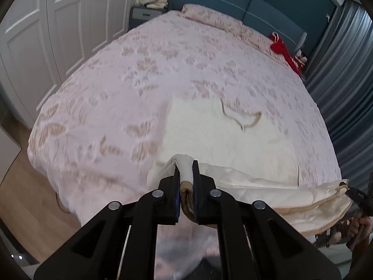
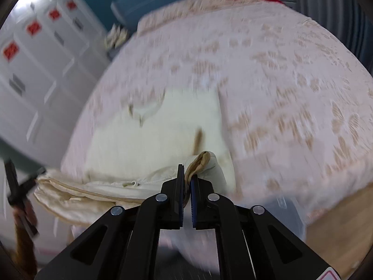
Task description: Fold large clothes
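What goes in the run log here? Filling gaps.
left gripper: shut on cream garment | right gripper: shut on garment | bed

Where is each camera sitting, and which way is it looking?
Left wrist view: sits on the left gripper, looking forward and down along its fingers over the bed toward the headboard. The gripper is clamped on the cream garment; the person's other hand shows at the right edge.
Right wrist view: sits on the right gripper, looking the same way, clamped on the garment's other corner; the other gripper shows at the left edge.
Both share the bed, the garment and the red cloth.
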Motion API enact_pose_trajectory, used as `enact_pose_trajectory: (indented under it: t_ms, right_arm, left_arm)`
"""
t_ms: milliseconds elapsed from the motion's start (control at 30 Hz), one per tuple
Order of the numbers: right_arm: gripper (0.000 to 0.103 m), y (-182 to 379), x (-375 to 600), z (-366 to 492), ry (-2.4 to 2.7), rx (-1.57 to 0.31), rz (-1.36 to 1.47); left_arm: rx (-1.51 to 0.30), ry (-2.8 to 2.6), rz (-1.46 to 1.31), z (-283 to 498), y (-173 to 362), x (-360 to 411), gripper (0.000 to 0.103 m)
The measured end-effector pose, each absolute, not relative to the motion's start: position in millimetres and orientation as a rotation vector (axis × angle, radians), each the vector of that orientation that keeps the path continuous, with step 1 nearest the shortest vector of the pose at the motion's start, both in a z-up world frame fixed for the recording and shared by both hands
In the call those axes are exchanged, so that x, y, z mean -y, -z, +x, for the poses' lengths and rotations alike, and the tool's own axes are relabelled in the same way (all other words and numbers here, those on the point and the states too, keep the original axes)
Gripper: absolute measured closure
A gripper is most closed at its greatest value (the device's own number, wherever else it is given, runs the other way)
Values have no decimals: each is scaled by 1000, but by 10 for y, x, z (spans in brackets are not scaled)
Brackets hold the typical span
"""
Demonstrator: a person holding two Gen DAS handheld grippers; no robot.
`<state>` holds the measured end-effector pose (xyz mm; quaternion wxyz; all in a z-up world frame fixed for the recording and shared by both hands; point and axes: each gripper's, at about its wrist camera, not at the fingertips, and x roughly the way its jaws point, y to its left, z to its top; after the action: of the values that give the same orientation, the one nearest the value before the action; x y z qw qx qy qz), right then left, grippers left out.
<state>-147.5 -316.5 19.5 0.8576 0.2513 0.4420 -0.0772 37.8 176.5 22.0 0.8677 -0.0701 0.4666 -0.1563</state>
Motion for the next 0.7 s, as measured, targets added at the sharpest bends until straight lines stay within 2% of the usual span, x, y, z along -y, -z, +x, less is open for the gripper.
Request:
enact_pose_trajectory:
  t_ms: [300, 700]
  right_arm:
    - [99, 293, 3374, -718, 289, -795, 645]
    - [99, 765, 3533, -226, 373, -796, 684]
  left_arm:
    - [-951, 205, -143, 1276, 224, -1413, 94]
    - [-1027, 102, -71, 1867, 916, -1060, 93]
